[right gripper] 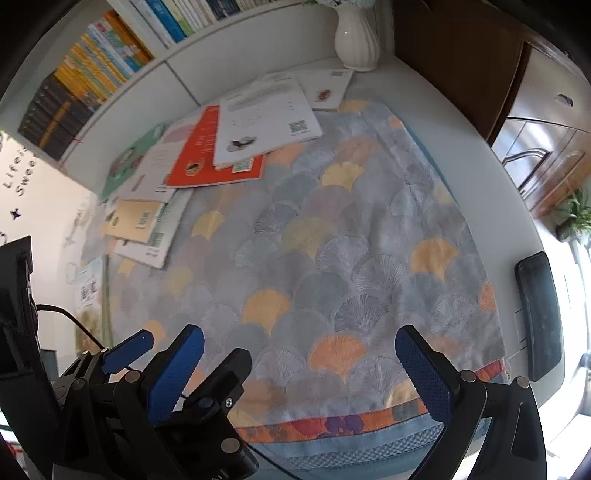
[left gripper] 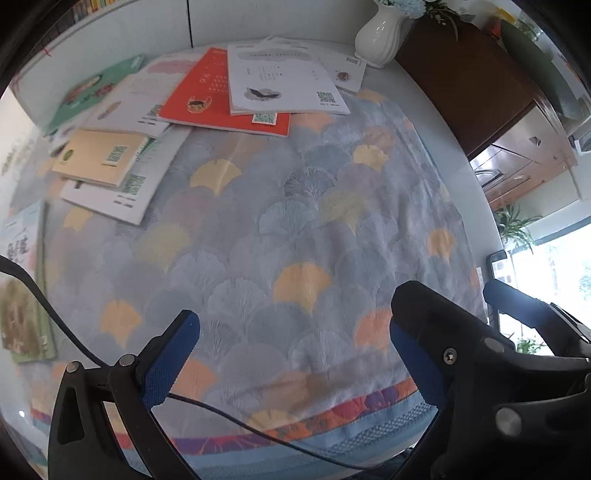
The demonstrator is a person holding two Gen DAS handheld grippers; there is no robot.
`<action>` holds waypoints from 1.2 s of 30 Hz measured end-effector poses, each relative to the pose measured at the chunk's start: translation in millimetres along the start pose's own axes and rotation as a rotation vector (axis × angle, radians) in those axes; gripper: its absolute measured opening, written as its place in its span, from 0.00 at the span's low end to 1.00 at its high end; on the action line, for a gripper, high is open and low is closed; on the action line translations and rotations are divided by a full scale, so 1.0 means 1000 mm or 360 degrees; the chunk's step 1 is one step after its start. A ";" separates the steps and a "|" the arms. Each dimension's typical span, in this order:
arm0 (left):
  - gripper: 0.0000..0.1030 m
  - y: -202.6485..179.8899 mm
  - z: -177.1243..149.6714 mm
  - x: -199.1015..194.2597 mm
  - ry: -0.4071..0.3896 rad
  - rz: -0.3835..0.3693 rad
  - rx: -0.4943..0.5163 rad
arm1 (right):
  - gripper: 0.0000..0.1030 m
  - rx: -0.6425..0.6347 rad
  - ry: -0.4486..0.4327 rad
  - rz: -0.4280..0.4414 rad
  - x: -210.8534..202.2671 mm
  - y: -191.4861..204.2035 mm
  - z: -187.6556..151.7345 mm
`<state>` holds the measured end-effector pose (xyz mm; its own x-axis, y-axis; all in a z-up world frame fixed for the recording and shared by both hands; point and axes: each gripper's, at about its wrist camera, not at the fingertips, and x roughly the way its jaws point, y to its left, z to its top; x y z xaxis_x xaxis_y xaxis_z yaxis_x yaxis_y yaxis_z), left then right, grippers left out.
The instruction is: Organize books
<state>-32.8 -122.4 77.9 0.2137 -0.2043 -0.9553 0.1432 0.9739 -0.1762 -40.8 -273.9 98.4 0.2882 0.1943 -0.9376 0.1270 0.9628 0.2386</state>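
Several thin books lie scattered along the far left of the table. A red book point(left gripper: 221, 92) point(right gripper: 207, 155) has a white book point(left gripper: 280, 77) point(right gripper: 266, 118) lying over it. To their left are a green book point(left gripper: 92, 88) and a yellow book point(left gripper: 99, 155) point(right gripper: 133, 219) on a larger white one point(left gripper: 129, 192). Another book point(left gripper: 22, 288) lies at the left edge. My left gripper point(left gripper: 295, 354) is open and empty above the near part of the cloth. My right gripper point(right gripper: 301, 373) is open and empty beside it, and neither touches a book.
A patterned blue cloth point(left gripper: 295, 221) point(right gripper: 351, 240) covers the table. A white vase point(left gripper: 380, 33) point(right gripper: 356, 37) stands at the back by a brown cabinet point(left gripper: 469, 81). A filled bookshelf point(right gripper: 92, 74) rises behind the books. A dark phone point(right gripper: 539, 314) lies at the right edge.
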 end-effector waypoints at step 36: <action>0.99 0.019 0.101 0.078 0.0018 0.0005 -0.0413 | 1.00 -0.0068 -0.0032 -0.0036 0.090 -0.053 0.128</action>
<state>84.1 -130.0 24.2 0.2028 -0.2014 -0.9583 -0.1108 0.9676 -0.2268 100.2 -331.3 33.7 0.3048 0.1688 -0.9373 0.0933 0.9741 0.2058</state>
